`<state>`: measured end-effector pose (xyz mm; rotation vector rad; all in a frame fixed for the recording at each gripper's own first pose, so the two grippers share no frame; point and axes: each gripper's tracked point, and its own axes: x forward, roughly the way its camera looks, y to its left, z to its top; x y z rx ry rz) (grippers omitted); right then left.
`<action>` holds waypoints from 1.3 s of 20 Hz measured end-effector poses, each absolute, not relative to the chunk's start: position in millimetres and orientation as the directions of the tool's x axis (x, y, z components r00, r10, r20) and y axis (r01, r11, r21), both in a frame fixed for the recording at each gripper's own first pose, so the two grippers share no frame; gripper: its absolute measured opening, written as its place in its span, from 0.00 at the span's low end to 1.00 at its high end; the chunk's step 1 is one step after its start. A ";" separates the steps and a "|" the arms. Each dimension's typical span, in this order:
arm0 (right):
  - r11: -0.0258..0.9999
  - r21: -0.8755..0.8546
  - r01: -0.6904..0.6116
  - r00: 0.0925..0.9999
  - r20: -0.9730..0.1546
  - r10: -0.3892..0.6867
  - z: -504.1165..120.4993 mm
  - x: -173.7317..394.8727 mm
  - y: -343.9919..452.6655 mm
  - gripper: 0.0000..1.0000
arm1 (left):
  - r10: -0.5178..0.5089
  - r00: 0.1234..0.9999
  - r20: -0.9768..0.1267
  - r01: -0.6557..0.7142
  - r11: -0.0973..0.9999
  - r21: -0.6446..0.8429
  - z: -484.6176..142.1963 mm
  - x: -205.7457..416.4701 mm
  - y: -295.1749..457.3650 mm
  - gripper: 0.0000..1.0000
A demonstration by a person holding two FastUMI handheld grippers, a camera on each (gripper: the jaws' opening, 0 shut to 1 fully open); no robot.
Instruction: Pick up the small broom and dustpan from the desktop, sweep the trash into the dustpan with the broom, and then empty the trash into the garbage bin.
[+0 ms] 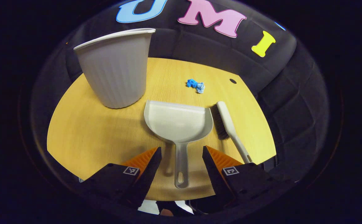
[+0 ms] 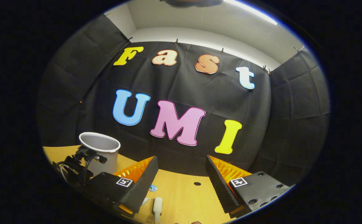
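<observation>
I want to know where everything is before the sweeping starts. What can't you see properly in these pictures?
- Garbage bin, left gripper view: its inside is hidden by its own wall.
- Blue trash, left gripper view: too small to tell what it is.
- Broom, right gripper view: cut off by the bottom edge.
- Dustpan handle, left gripper view: whether the open left gripper touches it is unclear.

Left gripper (image 1: 181, 155): black bodies, orange ribbed finger pads (image 1: 143, 158), square black-white marker on each side. Right gripper (image 2: 181, 174): same black housing, orange fingers with black serrated inner faces, markers, screws (image 2: 263, 203) on right block.
</observation>
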<state>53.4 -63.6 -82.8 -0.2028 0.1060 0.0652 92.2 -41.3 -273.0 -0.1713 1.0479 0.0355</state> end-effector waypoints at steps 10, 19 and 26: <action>0.998 -0.053 -0.029 0.879 -0.476 0.001 -200.0 75.6 -119.8 0.98 | 0.049 0.146 -0.988 -0.136 0.990 0.029 -332.3 125.7 -43.0 0.80; 0.995 0.098 -0.015 0.743 -0.665 0.076 -255.6 72.0 -115.8 0.98 | 0.043 0.039 -0.998 -0.139 0.990 0.037 -343.6 132.8 -42.9 0.31; 0.964 0.251 -0.083 0.398 -0.879 0.263 -331.1 14.4 -57.0 0.96 | -0.008 0.118 -0.993 -0.118 0.993 -0.022 -340.9 108.8 -29.3 0.29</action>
